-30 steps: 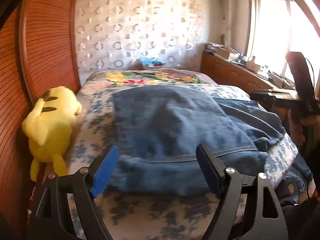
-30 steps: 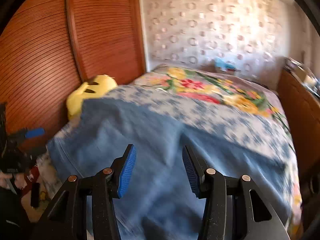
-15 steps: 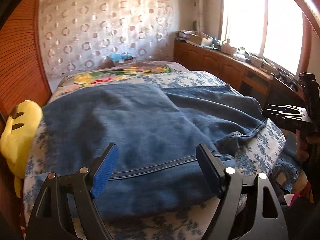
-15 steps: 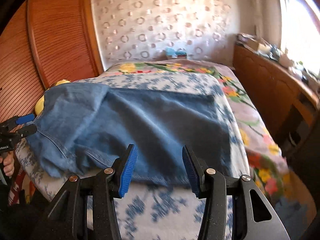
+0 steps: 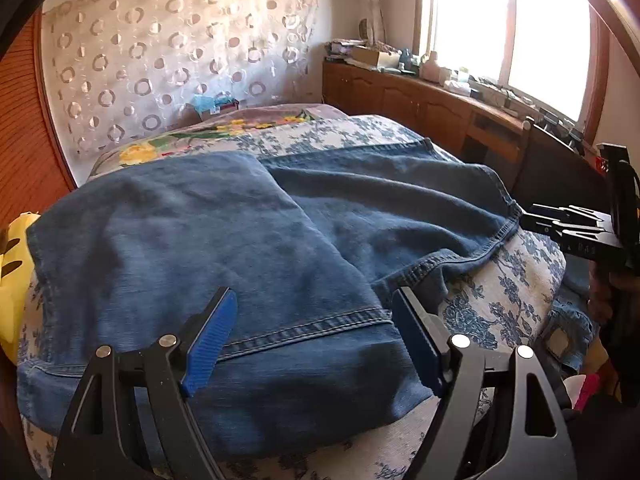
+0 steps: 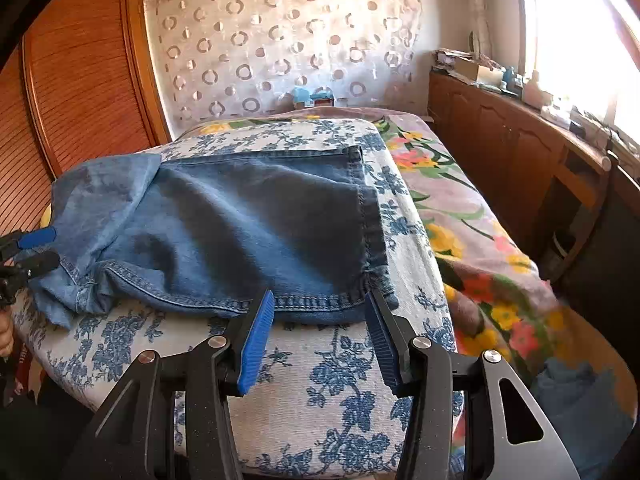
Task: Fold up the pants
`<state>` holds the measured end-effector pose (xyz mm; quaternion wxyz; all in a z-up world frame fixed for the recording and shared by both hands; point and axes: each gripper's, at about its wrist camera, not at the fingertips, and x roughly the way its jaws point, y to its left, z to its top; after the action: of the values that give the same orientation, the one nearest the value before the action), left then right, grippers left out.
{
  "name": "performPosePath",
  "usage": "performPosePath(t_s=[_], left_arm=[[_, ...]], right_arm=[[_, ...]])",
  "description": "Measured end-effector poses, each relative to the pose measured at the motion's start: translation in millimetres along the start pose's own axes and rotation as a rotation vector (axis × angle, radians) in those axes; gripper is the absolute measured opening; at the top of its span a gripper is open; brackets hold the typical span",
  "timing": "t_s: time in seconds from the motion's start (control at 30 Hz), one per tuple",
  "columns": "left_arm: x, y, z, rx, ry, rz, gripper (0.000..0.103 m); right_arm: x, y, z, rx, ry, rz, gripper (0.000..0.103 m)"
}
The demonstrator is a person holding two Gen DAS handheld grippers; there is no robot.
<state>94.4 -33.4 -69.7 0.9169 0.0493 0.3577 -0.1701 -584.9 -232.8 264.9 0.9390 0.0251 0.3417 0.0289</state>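
Note:
Blue denim pants (image 5: 240, 240) lie folded over on a bed with a blue-flowered white cover (image 5: 500, 300). My left gripper (image 5: 314, 300) hangs open and wide over a stitched hem at the near end of the top layer, holding nothing. In the right wrist view the pants (image 6: 260, 232) spread across the cover (image 6: 340, 380), with a paler layer bunched at the left. My right gripper (image 6: 319, 298) is open just above the near hemmed edge, nothing between its pads. Each gripper shows in the other's view: the right gripper (image 5: 568, 228), the left gripper (image 6: 32, 248).
A yellow plush toy (image 5: 12, 264) sits at the bed's left side by a slatted wooden door (image 6: 80, 80). A flowered blanket (image 6: 460, 216) covers the far and right part of the bed. A wooden cabinet (image 6: 520, 152) with clutter runs under the window.
Both grippers swung sideways along the bed. The left now sits further right over the pants, the plush sliding to the frame's edge. The right pulled back from above the denim to its near hem.

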Motion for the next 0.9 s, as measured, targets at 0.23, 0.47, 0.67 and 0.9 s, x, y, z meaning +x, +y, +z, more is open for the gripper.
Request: performPosePath(t_s=[0.23, 0.47, 0.67, 0.9], left_arm=[[14, -11, -4, 0.019, 0.039, -0.009, 0.080], [22, -15, -10, 0.031, 0.067, -0.001, 0.080], [23, -16, -16, 0.035, 0.075, -0.002, 0.080], [23, -16, -17, 0.033, 0.070, 0.002, 0.080]], right_arm=[[5, 0, 1, 0.046, 0.000, -0.009, 0.050], [13, -6, 1, 0.080, 0.011, -0.019, 0.050], [21, -5, 3, 0.092, 0.035, -0.013, 0.050], [24, -8, 3, 0.103, 0.013, -0.025, 0.046]])
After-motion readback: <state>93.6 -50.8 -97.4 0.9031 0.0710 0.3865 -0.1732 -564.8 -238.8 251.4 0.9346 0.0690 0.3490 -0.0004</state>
